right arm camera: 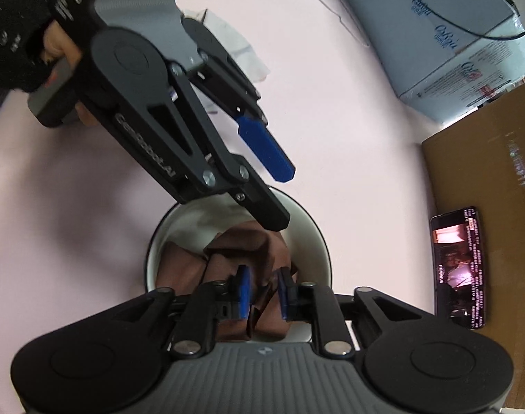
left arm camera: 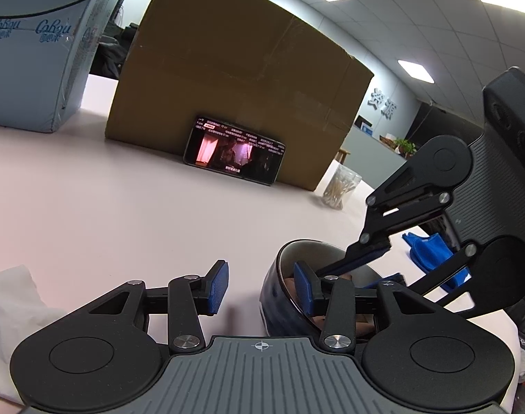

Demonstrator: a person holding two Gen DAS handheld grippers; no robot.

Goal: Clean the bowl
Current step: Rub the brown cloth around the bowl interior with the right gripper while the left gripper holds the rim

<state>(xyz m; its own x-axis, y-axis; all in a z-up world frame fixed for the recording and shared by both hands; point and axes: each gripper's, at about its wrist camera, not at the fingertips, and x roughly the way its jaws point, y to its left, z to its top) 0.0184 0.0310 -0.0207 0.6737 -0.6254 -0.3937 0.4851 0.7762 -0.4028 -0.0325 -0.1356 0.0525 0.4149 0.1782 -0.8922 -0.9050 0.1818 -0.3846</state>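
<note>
A pale pink bench [left arm camera: 124,214] carries a cardboard box [left arm camera: 235,79] at the far side under ceiling lights. The left tool [left arm camera: 260,288] straddles the bowl [left arm camera: 279,296] rim with wide jaws, gripping nothing. The right tool [right arm camera: 263,291] stands slightly parted around the brown cloth [right arm camera: 241,245].

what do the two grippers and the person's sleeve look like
Both grippers are alike: the left gripper and right gripper have matte black linkage arms with silver pivot bolts, round black discs at the base, a ribbed grey body and ridged blue pads. White lettering runs along one left arm. The hand on the left gripper wears a black sleeve with small white marks.
</note>
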